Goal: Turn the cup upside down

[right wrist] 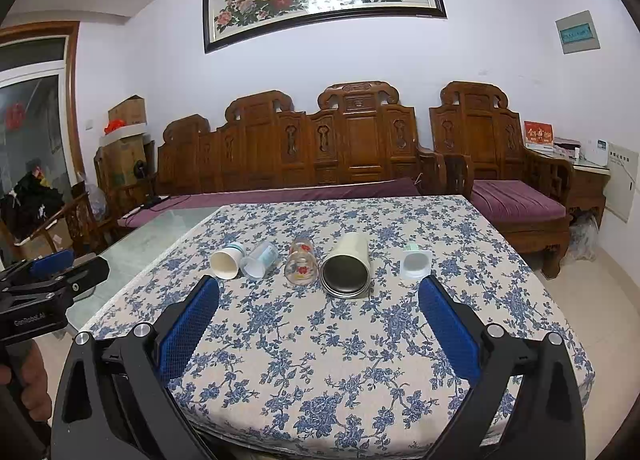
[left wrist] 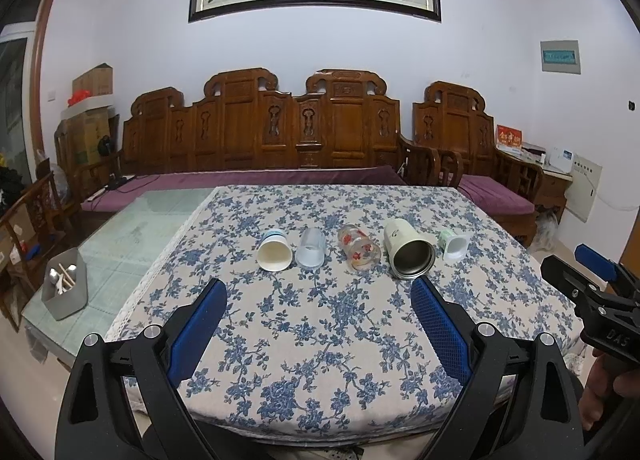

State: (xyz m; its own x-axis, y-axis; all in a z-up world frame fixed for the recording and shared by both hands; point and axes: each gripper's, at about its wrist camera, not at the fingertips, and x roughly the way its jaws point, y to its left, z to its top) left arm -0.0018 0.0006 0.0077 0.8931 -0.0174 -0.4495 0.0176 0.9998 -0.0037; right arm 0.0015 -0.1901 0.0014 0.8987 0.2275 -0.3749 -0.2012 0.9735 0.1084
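Note:
Several cups lie on their sides in a row on the floral tablecloth (left wrist: 320, 340), mouths toward me: a white paper cup (left wrist: 274, 253) (right wrist: 226, 262), a clear plastic cup (left wrist: 311, 249) (right wrist: 260, 259), a glass with red flowers (left wrist: 359, 248) (right wrist: 301, 262), a cream tumbler with a steel inside (left wrist: 409, 250) (right wrist: 347, 266), and a small white-and-green cup (left wrist: 453, 244) (right wrist: 416, 262). My left gripper (left wrist: 320, 292) is open and empty, short of the row. My right gripper (right wrist: 318, 292) is open and empty, short of the tumbler. It also shows at the right edge of the left wrist view (left wrist: 592, 280).
A grey holder with utensils (left wrist: 66, 288) stands on the bare glass tabletop (left wrist: 132, 244) left of the cloth. A carved wooden sofa with purple cushions (left wrist: 260, 140) runs behind the table. Cardboard boxes (left wrist: 90, 116) stand at the far left.

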